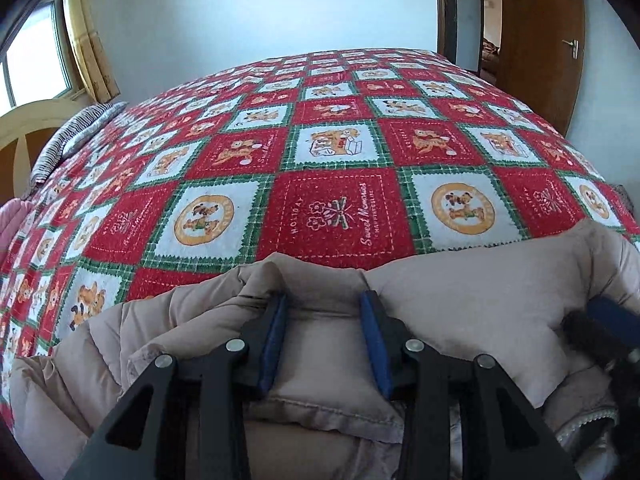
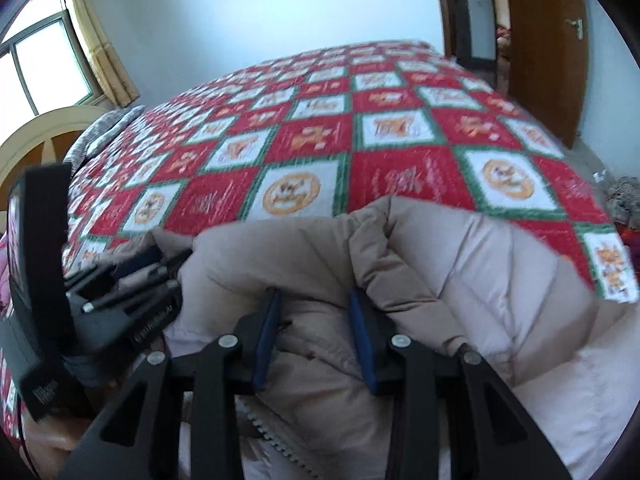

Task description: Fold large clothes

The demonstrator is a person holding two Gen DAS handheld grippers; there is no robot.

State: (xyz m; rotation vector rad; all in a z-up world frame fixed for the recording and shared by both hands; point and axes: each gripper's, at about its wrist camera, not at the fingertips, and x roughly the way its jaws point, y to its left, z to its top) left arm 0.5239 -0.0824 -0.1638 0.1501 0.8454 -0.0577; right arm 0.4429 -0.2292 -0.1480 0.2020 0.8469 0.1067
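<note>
A puffy beige quilted down jacket (image 1: 460,300) lies bunched at the near edge of a bed covered by a red, white and green checked bedspread (image 1: 340,152) printed with cartoon bears. The left tongs (image 1: 324,312) point down onto the jacket with a thick fold of its fabric bulging between their blue-lined fingers (image 1: 276,336), which press it from both sides, so they are clamped on the jacket. The right tongs (image 2: 316,312) sit just beside them to the right, likewise gripping a raised ridge of the same jacket between their blue pads (image 2: 362,340); a zipper edge (image 2: 276,440) shows below them. In the right wrist view the left tongs appear at the left, touching the jacket.
</note>
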